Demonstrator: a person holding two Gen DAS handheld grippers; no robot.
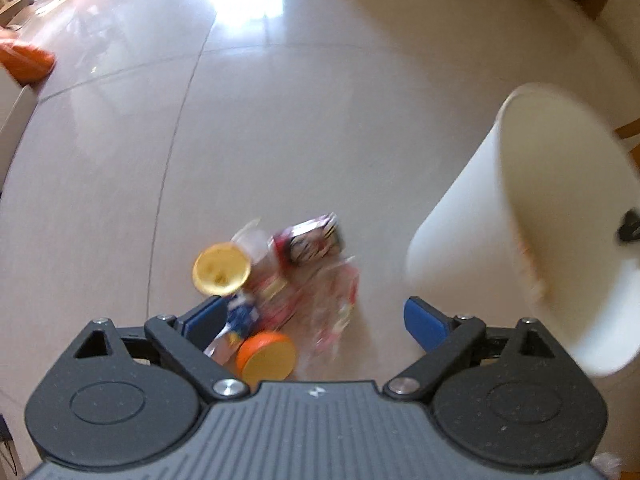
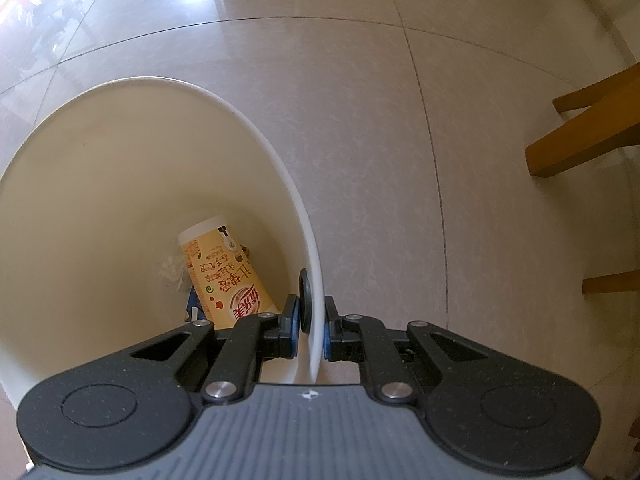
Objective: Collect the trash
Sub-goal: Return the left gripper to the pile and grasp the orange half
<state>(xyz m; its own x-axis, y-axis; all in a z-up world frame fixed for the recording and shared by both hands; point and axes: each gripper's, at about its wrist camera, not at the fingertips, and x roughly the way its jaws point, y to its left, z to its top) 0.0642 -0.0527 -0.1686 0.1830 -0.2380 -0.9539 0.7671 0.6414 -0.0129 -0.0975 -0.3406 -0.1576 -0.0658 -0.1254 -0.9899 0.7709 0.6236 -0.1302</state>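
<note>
Right gripper (image 2: 311, 330) clamped on bin (image 2: 276, 168) rim, steadying it for drops. Left gripper (image 1: 316, 320) fingers wide apart above trash pile (image 1: 280, 280), lower centre of frame, nothing held.

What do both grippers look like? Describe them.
The left gripper and right gripper match: speckled black plastic linkage arms with silver pivot screws, round embossed discs, a ribbed grey body with a small white logo, and blue finger pads. No cables or sleeves show.
</note>
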